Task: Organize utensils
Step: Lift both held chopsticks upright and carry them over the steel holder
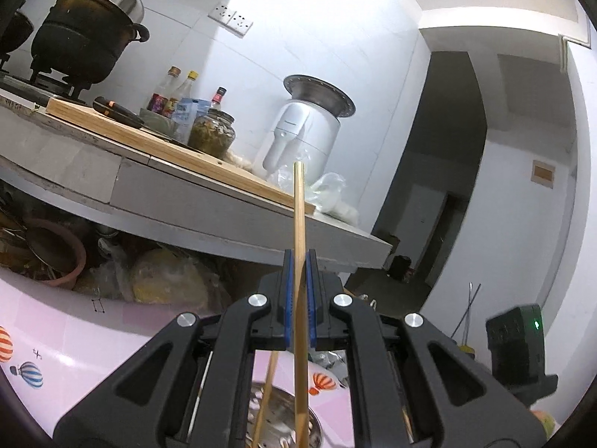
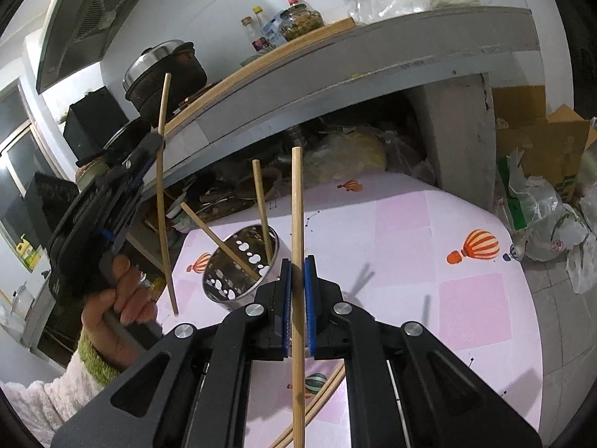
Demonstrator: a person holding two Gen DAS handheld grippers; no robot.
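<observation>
My left gripper [image 1: 299, 257] is shut on a wooden chopstick [image 1: 299, 209] that stands upright between its blue pads. From the right wrist view, that left gripper [image 2: 158, 138] is raised at the left, its chopstick [image 2: 161, 194] hanging down past a hand. My right gripper [image 2: 297, 261] is shut on another upright chopstick [image 2: 297, 201]. Just beyond it stands a perforated steel utensil holder [image 2: 238, 276] with two chopsticks [image 2: 261, 201] leaning inside. More loose chopsticks [image 2: 317, 407] lie on the pink tablecloth [image 2: 429, 261] under the right gripper. The holder's rim [image 1: 317, 425] shows below the left gripper.
A grey counter [image 1: 186, 201] runs above the table with a cutting board [image 1: 149, 138], knife, bottles and jar [image 1: 212, 134], a black pot [image 1: 86, 37] and a white appliance [image 1: 302, 134]. Clutter fills the space under the counter. Plastic bags [image 2: 541, 201] and cardboard sit at the right.
</observation>
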